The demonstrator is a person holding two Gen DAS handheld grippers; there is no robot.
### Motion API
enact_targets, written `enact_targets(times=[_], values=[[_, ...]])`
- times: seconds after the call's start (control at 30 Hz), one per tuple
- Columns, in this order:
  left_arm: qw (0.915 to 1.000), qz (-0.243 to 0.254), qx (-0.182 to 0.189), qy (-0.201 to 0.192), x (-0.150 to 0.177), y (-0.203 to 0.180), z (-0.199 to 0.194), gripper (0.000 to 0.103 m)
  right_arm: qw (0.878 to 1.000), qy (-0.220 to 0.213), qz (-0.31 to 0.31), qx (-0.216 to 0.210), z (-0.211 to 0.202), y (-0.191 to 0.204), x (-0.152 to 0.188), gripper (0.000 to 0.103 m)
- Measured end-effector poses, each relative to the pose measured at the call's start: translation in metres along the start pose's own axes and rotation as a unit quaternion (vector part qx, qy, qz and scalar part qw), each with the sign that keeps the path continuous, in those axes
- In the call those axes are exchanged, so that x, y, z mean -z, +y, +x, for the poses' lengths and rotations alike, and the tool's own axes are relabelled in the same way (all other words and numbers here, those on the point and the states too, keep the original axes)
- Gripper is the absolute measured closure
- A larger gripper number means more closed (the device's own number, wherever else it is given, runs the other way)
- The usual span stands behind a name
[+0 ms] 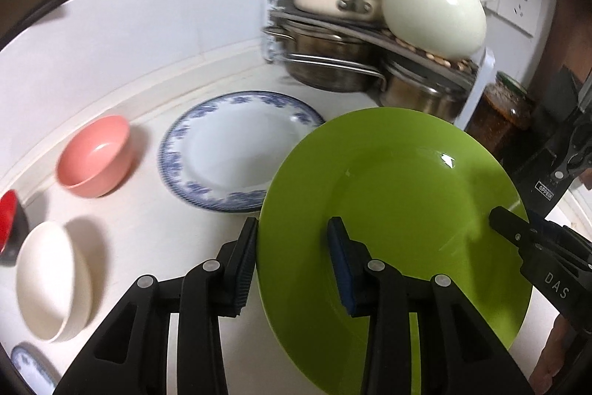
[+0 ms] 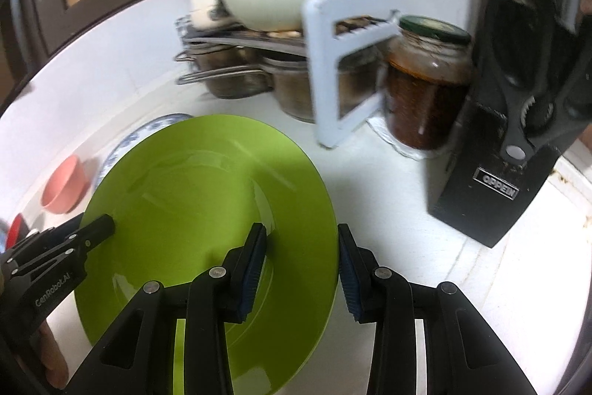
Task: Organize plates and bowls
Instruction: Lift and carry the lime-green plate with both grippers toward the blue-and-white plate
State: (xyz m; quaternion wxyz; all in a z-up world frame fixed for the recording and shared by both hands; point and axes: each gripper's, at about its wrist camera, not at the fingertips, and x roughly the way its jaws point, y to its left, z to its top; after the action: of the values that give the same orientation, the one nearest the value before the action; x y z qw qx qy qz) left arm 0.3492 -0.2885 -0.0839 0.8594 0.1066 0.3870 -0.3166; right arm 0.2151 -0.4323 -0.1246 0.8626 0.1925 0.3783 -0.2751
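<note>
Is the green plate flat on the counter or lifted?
Lifted and tilted: the round green plate is gripped at opposite rims by the left tongs and right tongs, overlapping the blue-patterned plate.

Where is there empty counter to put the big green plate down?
Bare white counter lies between the green plate and the black knife block. The other side is crowded: blue-patterned plate, pink bowl, white bowl. Pots fill the back corner.
</note>
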Motion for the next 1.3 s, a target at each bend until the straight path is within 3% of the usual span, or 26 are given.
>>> enact_targets(times=[0.57,1.3], values=[[0.9944,-0.075,-0.064,-0.038,0.044,0.088,-0.086,0.066,0.994,-0.023,-0.078,-0.068,-0.057,0.089,0.012,0.064],[0.9723,-0.159,-0.158,-0.065,0.112,0.203,-0.193,0.066,0.971,-0.032,-0.169,-0.165,-0.110,0.221,0.052,0.064]])
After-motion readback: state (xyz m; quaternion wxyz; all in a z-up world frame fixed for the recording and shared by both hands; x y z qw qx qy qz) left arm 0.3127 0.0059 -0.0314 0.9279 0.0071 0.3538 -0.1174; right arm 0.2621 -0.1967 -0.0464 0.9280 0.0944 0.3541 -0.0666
